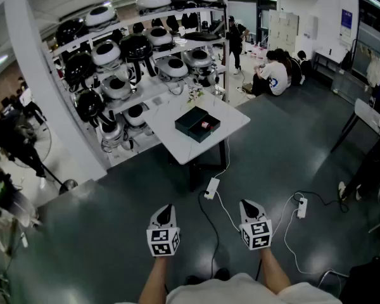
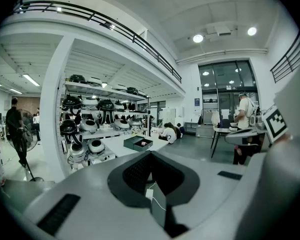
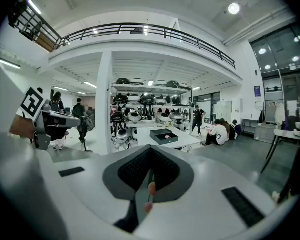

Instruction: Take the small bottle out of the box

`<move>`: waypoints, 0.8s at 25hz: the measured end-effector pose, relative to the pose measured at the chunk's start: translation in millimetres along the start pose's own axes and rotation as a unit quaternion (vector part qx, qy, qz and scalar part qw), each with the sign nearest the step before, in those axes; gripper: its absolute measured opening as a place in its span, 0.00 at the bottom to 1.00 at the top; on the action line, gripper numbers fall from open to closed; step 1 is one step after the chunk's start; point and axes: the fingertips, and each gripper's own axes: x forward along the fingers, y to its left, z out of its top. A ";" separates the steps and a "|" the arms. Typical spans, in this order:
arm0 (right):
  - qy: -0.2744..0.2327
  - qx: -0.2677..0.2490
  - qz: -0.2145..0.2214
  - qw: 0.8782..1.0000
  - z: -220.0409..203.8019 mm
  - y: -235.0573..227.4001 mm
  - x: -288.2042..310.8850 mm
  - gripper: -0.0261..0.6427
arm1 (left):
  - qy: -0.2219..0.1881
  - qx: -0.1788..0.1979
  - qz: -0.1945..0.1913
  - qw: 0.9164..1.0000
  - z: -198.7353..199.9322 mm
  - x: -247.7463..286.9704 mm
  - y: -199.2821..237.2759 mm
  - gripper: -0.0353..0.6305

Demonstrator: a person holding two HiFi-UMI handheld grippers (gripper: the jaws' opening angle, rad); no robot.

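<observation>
Grey workshop floor nearest, left gripper and right gripper side by side above it, both with jaws pressed together on nothing, and further off a white table holds the open dark box, small bottle a pinkish speck inside

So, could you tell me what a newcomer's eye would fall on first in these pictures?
Probably the rack crowded with round black-and-white devices, upper left of the head view. Then the dark open box on the white table mid-floor, a small pinkish thing inside it. Low in the frame, the left hand-held gripper and right hand-held gripper hang well short of that table.
</observation>
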 end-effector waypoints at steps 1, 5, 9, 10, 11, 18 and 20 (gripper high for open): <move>0.000 0.000 0.000 1.000 -0.5 -2.0 -0.9 0.07 | 0.000 0.000 0.000 1.000 0.4 0.7 -2.5 0.08; 0.000 0.000 0.002 1.000 -3.5 -10.0 -4.3 0.07 | -0.001 0.000 0.001 1.000 2.3 3.4 -13.3 0.08; -0.003 0.005 0.007 1.000 -4.2 -22.1 -11.0 0.07 | -0.002 0.002 0.003 1.000 6.1 6.5 -29.1 0.08; -0.005 0.007 0.009 1.000 -3.4 -25.1 -12.3 0.07 | -0.002 0.003 0.004 1.000 7.9 7.7 -33.1 0.08; -0.007 0.008 0.011 1.000 -2.3 -27.9 -13.3 0.07 | -0.003 0.004 0.005 1.000 10.0 8.9 -36.8 0.08; -0.005 -0.002 0.028 1.000 -13.9 -48.5 -15.9 0.07 | 0.000 0.005 0.008 1.000 3.9 19.2 -67.8 0.08; -0.004 -0.002 0.031 1.000 -16.9 -54.2 -15.5 0.07 | 0.000 0.004 0.010 1.000 1.7 21.2 -73.5 0.08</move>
